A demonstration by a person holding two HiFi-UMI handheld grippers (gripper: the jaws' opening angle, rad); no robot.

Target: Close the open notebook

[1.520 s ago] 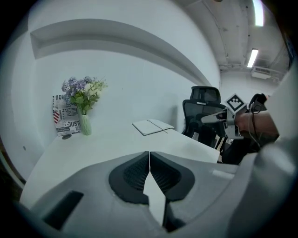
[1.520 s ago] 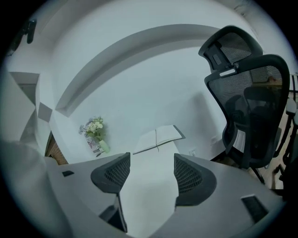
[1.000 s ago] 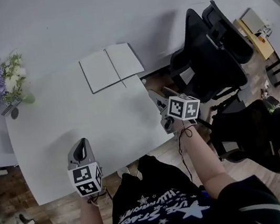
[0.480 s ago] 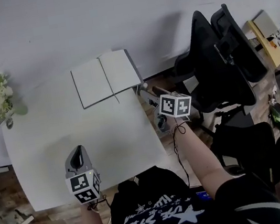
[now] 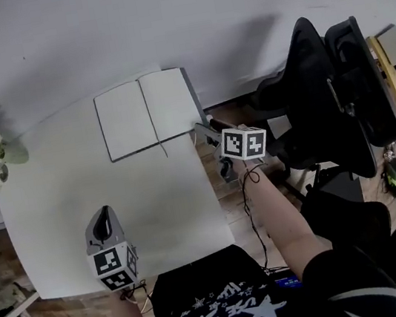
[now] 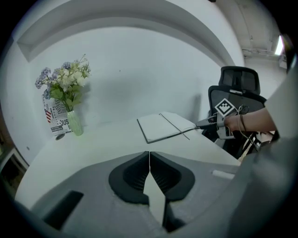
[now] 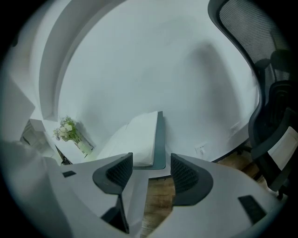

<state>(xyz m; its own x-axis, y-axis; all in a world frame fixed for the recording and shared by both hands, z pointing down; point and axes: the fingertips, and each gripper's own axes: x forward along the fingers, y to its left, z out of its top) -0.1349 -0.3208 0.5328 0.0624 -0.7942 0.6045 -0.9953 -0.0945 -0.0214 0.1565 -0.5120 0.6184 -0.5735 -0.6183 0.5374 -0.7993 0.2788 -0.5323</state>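
As one notebook (image 5: 147, 113) lay open, the left gripper (image 6: 149, 155) was pinched together, empty; the right gripper (image 7: 151, 162), wide, was closing on nothing.

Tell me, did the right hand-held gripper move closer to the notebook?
Yes. The right hand-held gripper has moved toward the open notebook, and its tips are now beside the notebook's near right corner. Its jaws are closing with nothing between them.
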